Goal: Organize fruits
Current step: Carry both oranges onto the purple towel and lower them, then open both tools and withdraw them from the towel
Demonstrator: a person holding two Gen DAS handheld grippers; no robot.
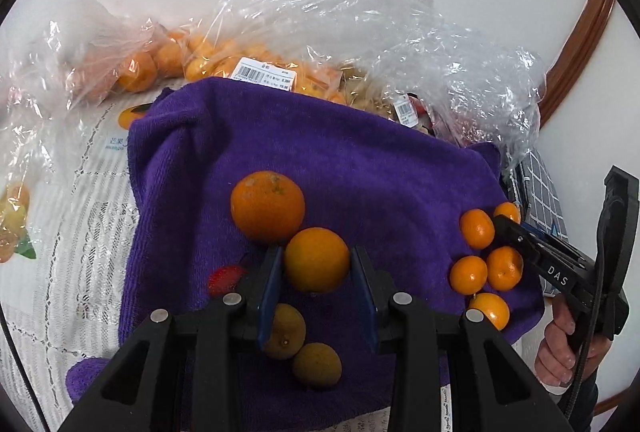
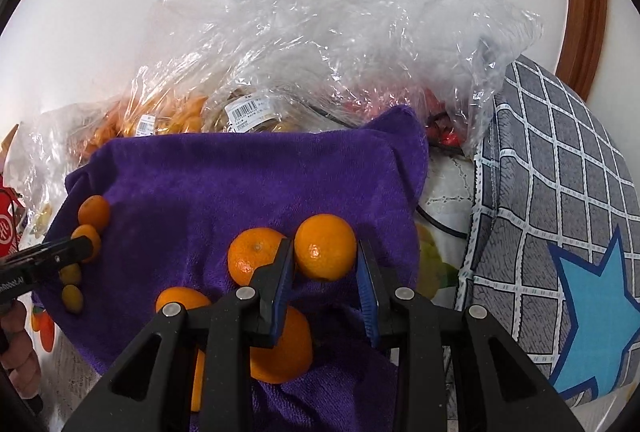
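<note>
A purple towel lies on the table and shows in the right wrist view too. My left gripper is shut on an orange just above the towel, beside a bigger orange. Two dull yellow-brown fruits and a strawberry lie near it. My right gripper is shut on a mandarin; several more mandarins lie around it. In the left wrist view the right gripper sits among mandarins at the towel's right edge.
Clear plastic bags of fruit are heaped behind the towel against a white wall, also in the right wrist view. A grey checked cushion with a blue star stands to the right. A lace tablecloth covers the table.
</note>
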